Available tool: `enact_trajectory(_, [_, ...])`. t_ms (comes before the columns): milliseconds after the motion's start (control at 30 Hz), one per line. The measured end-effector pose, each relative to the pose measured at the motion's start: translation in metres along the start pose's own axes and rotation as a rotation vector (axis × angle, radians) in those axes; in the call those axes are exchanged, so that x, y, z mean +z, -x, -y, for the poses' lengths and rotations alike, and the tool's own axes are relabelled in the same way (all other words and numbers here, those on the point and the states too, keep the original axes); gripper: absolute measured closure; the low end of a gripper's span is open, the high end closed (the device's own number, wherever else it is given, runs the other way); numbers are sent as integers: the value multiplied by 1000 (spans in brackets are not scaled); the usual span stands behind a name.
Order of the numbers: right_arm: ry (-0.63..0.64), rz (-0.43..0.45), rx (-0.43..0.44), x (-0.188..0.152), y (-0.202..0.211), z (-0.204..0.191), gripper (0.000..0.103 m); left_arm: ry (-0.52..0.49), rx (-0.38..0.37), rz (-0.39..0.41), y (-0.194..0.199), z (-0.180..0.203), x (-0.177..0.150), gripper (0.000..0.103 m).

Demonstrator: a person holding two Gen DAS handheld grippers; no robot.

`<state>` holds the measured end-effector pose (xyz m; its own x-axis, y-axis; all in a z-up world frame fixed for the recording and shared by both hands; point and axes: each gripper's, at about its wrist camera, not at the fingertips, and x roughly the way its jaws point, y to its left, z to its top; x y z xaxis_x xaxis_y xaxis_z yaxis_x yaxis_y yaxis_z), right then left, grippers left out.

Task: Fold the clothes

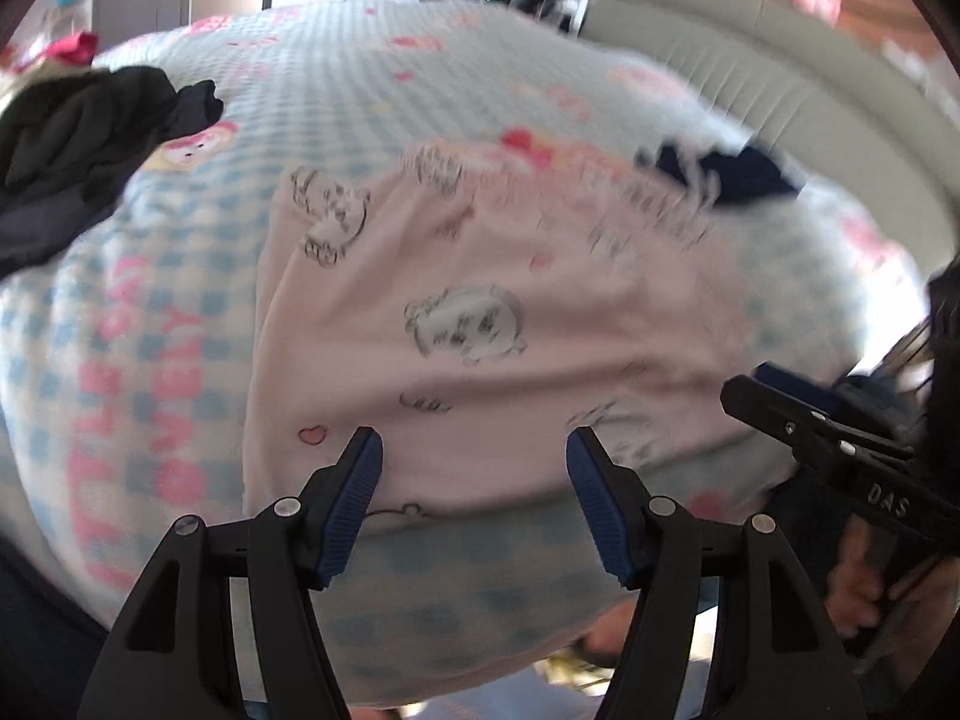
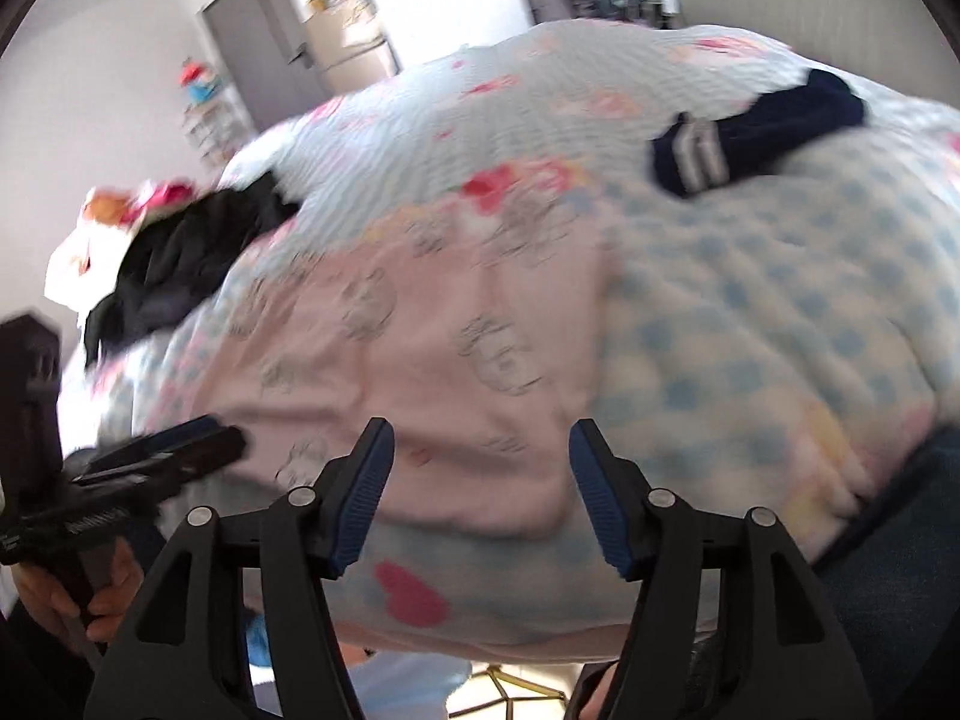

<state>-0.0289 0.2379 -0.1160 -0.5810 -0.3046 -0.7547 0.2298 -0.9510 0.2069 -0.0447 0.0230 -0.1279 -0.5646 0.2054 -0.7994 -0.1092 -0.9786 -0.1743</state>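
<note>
Left to right across the checked blue blanket (image 1: 180, 276): dark heap of clothes (image 1: 72, 138) at far left, unfolded; pink printed garment (image 1: 480, 312) spread flat mid-bed, apparently partway folded; navy striped piece (image 2: 756, 126) far right, possibly folded, hard to tell. Most work seemingly left. Pink garment's long axis running roughly crosswise, near hem toward the bed's front edge; which end is the top, unclear through blur. Left gripper (image 1: 474, 450) spread wide, pinching nothing, above the near hem. Right gripper (image 2: 480, 450) likewise spread, empty.

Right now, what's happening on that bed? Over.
Left claw open, right claw open, both empty. Pink garment flat on blanket. Nothing in the way.
</note>
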Motion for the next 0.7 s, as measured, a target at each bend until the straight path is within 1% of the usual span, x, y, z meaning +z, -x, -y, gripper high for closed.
enact_trajectory(33, [18, -41, -40, -2, -9, -2, 40, 12, 18, -6, -2, -3, 0, 37])
enact_trajectory(67, [35, -82, -80, -4, -18, -4, 42, 44, 22, -7, -1, -10, 1, 37])
enact_trajectory(133, [-38, -115, -45, -3, -23, 10, 42, 122, 15, -5, 3, -28, 1, 37])
enact_trajectory(200, [-131, -105, -31, -1, -16, 28, 42, 181, -4, 0, 6, -43, 2, 37])
enact_trajectory(267, [-199, -94, -55, 0, -11, 42, 42, 231, 27, 33, 14, -54, 1, 37])
enact_trajectory(300, [-233, -81, -48, -1, -7, 47, 42, 253, 41, 49, 18, -59, 1, 37])
enact_trajectory(333, [-268, -66, -33, -2, -3, 52, 43, 273, 40, 68, 21, -64, 2, 37])
enact_trajectory(367, [-303, -50, -19, -2, 0, 56, 43, 303, 16, 92, 26, -70, 2, 37])
enact_trajectory(467, [-251, 48, -4, 3, 17, 44, 41, 342, -51, 128, 32, -75, 2, 37])
enact_trajectory(500, [-229, 82, 0, 5, 22, 39, 41, 344, -70, 135, 33, -74, 3, 37])
enact_trajectory(533, [-200, 99, 32, 6, 25, 32, 41, 325, -79, 133, 32, -69, 3, 37])
enact_trajectory(600, [-142, 97, 102, 8, 21, 16, 41, 286, -98, 126, 30, -59, 6, 37])
enact_trajectory(633, [-110, 82, 120, 6, 18, 7, 42, 258, -116, 112, 26, -53, 8, 36])
enact_trajectory(667, [-85, 63, 121, 7, 11, 1, 42, 227, -143, 80, 21, -45, 8, 35])
enact_trajectory(700, [-58, 35, 98, 6, 4, -4, 42, 209, -159, 47, 16, -41, 6, 34])
